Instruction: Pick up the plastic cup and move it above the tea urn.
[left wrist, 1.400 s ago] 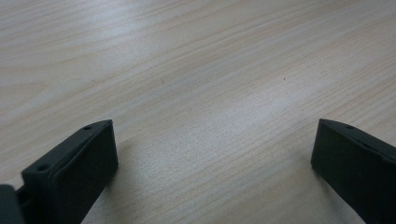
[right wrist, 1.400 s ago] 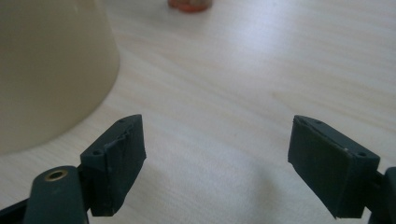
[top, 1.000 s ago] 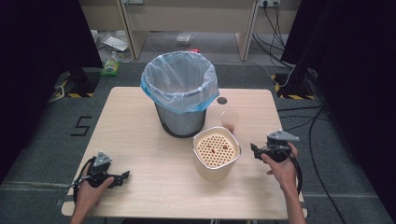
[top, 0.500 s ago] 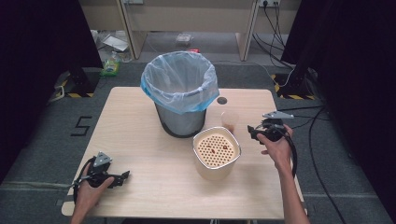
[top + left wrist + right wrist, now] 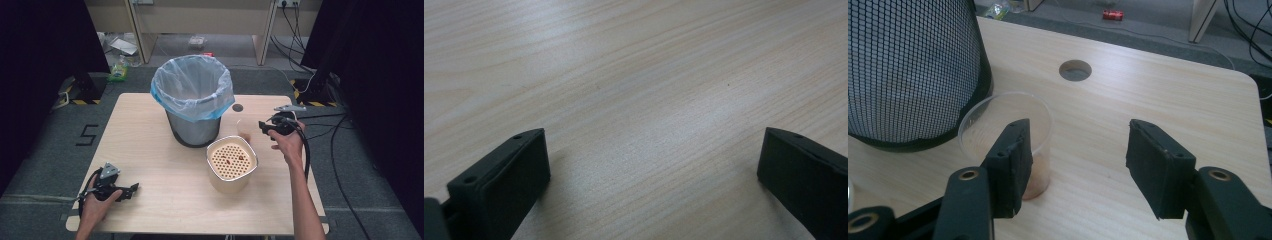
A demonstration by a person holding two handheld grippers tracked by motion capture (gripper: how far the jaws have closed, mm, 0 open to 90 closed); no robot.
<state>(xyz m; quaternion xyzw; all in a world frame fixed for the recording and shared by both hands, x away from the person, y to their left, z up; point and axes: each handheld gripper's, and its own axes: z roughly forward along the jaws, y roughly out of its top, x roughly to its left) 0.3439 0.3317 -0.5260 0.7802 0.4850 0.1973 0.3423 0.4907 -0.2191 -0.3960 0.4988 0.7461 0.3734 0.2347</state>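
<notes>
A clear plastic cup (image 5: 244, 128) with a little brownish residue at its bottom stands on the wooden table (image 5: 150, 150), right of the mesh bin (image 5: 192, 95). My right gripper (image 5: 263, 127) hovers just right of the cup. In the right gripper view its jaws (image 5: 1078, 160) stand apart and have just been closing, with bare table between them; the cup (image 5: 998, 117) sits behind the left jaw. My left gripper (image 5: 133, 188) rests open near the front left edge, its jaws (image 5: 649, 170) wide over bare wood.
A white pot with a perforated insert (image 5: 231, 161) stands in front of the cup. The bin wears a blue-white bag, and its mesh wall (image 5: 913, 70) is close to the cup. A round cable hole (image 5: 1075, 70) lies beyond. Cables trail on the floor at right.
My right gripper has moved away from beside the white pot, farther back and up, to just right of the clear cup, and its jaws have narrowed. The left gripper has stayed put.
</notes>
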